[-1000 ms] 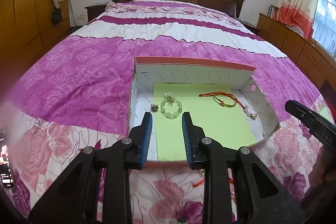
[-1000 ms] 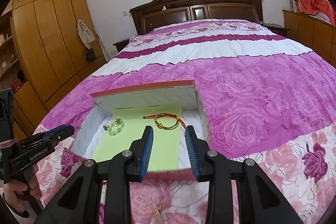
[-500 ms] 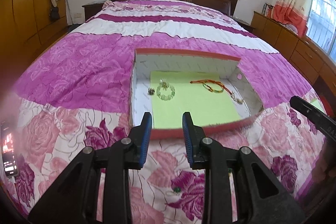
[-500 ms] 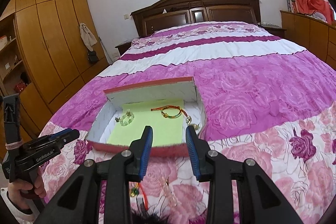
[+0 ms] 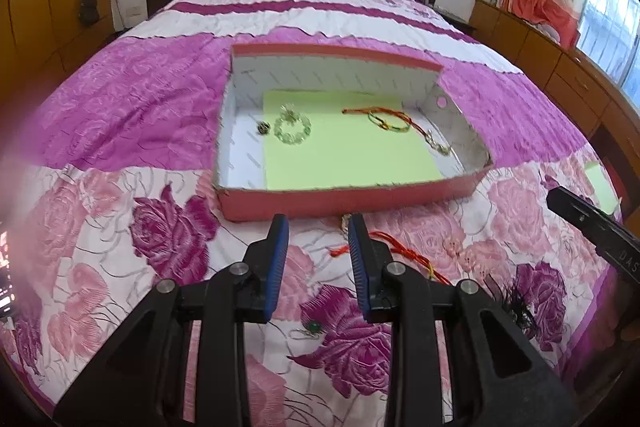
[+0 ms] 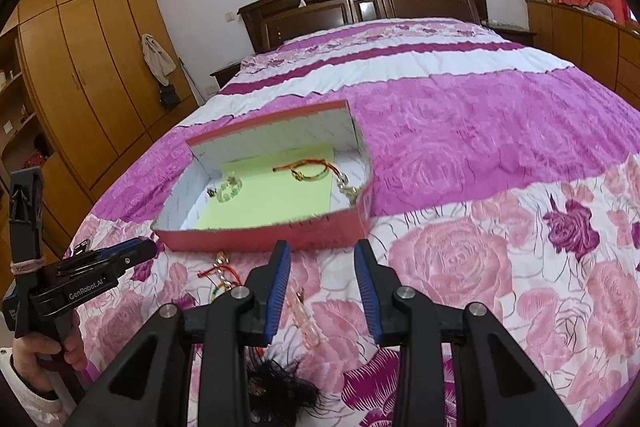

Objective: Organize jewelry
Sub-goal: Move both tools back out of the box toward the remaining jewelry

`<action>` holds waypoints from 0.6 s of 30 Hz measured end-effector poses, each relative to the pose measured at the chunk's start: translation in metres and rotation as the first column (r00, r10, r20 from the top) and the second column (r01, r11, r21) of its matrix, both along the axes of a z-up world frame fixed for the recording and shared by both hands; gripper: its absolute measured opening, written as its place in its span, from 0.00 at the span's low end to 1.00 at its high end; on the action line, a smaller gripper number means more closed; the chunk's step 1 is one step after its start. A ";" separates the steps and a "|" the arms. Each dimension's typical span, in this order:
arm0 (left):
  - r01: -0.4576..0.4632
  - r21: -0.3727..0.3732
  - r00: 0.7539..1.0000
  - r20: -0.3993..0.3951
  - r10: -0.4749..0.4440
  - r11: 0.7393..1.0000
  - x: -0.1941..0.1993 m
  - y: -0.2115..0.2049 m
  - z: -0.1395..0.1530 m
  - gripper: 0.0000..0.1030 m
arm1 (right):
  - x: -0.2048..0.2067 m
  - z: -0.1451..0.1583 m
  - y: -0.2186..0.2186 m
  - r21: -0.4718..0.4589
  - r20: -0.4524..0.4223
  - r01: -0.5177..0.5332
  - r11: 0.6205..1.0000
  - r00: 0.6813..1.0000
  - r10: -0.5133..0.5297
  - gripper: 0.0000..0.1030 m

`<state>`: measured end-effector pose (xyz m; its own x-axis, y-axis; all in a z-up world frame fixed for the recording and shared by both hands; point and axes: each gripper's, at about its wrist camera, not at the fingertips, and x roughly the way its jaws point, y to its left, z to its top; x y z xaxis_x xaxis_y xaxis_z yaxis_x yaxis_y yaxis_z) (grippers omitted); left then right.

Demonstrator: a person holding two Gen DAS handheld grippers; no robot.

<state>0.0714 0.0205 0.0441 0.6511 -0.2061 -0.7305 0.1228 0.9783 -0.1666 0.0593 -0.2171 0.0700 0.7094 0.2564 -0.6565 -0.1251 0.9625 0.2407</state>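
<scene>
A red box point(image 5: 344, 201) with a white inside and a green sheet lies on the bed. Inside it are a green bead bracelet point(image 5: 292, 129), a small dark charm point(image 5: 263, 127) and a red-green string bracelet point(image 5: 386, 119). On the bedspread in front of the box lie a red string bracelet point(image 5: 400, 255), a green pendant point(image 5: 313, 327), a pink bead piece point(image 6: 302, 315) and a black feathery piece point(image 6: 280, 387). My left gripper point(image 5: 318, 227) is open above the bedspread, just short of the box. My right gripper point(image 6: 322, 255) is open too, over the pink piece, holding nothing.
The pink and purple rose bedspread point(image 6: 480, 147) stretches beyond the box to a dark wooden headboard point(image 6: 360, 3). Wooden wardrobes point(image 6: 80, 67) stand on the left, low cabinets point(image 5: 560, 67) on the right. A hand point(image 6: 44, 351) holds the left gripper's handle.
Both grippers have drawn back from over the box toward the near end of the bed. The loose jewelry on the bedspread has come into view. The jaws stayed as they were.
</scene>
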 end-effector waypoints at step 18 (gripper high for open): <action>0.086 -0.026 0.989 -0.120 -0.089 0.996 0.005 -0.039 -0.033 0.22 | -0.004 -0.029 -0.012 0.022 -0.063 -0.001 1.000 0.998 0.002 0.35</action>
